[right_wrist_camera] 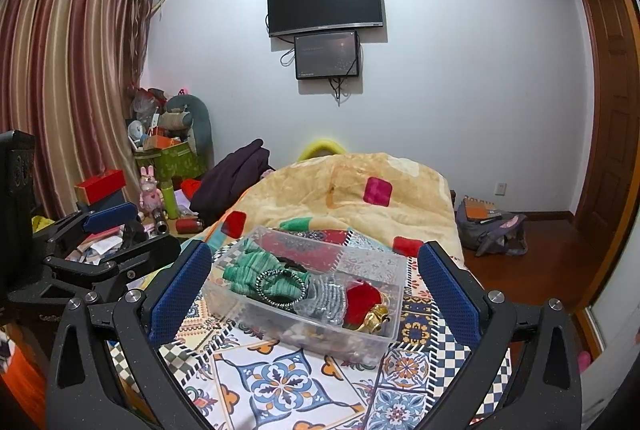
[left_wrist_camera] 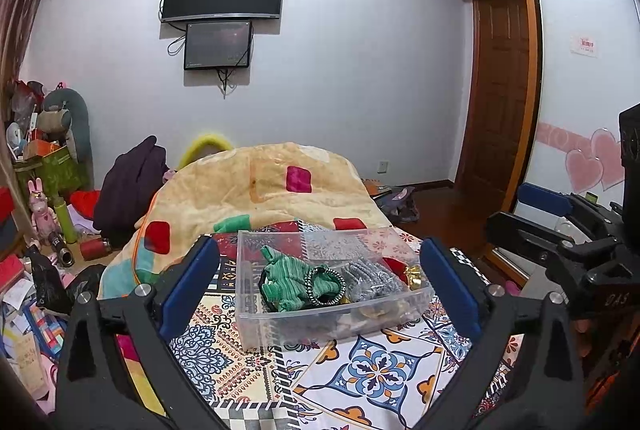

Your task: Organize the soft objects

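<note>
**Both grippers spread wide before a clear box of soft items on the bed**

A clear rectangular plastic box [left_wrist_camera: 332, 294] sits on the patterned tile-print bedsheet [left_wrist_camera: 376, 370], just in front of a rumpled cream quilt with red and pink patches [left_wrist_camera: 260, 186]. Inside the box, from its left end to its right, lie a green striped knitted fabric piece [left_wrist_camera: 286, 280], a black-and-white beaded ring-shaped band [left_wrist_camera: 325, 286] resting on top of the green fabric, a grey knitted fabric piece [left_wrist_camera: 370, 280], and a red plush item [right_wrist_camera: 362, 300] with a shiny gold bell-like ornament [right_wrist_camera: 374, 318] touching it at the box's right end.

The left gripper [left_wrist_camera: 320, 290] hovers near the box with its blue-padded fingers [left_wrist_camera: 188, 286] far apart, holding nothing; the box appears between them. The right gripper [right_wrist_camera: 312, 294] is likewise spread wide and empty, its blue pads framing the same box from a slightly different angle. Each gripper shows at the edge of the other's view, side by side and apart.

On the far wall hang a black flat-screen television [right_wrist_camera: 325, 0] and a smaller dark monitor [right_wrist_camera: 326, 55] directly beneath it.
</note>
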Demonstrator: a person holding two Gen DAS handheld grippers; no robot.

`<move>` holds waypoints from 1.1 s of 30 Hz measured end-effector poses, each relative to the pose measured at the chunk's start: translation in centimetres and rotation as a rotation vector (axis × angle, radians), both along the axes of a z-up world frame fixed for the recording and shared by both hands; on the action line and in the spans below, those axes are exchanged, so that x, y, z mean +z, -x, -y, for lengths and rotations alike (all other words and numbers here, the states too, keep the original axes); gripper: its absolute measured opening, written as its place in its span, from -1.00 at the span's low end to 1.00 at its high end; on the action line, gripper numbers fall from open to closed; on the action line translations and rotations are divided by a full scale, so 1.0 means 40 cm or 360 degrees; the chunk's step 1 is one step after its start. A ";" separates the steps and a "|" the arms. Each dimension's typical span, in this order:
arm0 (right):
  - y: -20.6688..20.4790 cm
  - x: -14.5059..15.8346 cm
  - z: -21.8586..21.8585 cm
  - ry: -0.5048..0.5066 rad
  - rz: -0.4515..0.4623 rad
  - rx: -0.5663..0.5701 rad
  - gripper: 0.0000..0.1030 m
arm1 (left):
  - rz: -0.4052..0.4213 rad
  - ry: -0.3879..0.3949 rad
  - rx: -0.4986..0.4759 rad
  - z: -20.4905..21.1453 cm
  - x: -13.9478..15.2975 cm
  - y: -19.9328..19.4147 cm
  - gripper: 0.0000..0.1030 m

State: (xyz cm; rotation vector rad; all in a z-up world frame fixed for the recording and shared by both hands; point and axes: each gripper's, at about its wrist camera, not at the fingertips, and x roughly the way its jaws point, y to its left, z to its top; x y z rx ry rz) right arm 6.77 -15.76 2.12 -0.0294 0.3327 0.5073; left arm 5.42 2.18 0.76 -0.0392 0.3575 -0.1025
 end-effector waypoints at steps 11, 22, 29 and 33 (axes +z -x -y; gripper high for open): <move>0.003 0.004 0.000 -0.0004 0.0000 0.0001 1.00 | -0.0001 -0.0008 -0.0001 0.004 -0.002 0.001 0.97; 0.008 0.011 -0.001 -0.0010 -0.0004 0.0001 1.00 | -0.0009 -0.0005 -0.0019 0.016 -0.003 0.000 0.97; 0.011 0.017 -0.002 -0.0012 -0.0012 -0.0002 1.00 | -0.0008 0.0022 -0.0045 0.017 0.000 0.005 0.97; 0.010 0.014 -0.001 -0.0009 -0.0018 0.0000 1.00 | -0.0002 0.0019 -0.0042 0.019 0.004 0.009 0.97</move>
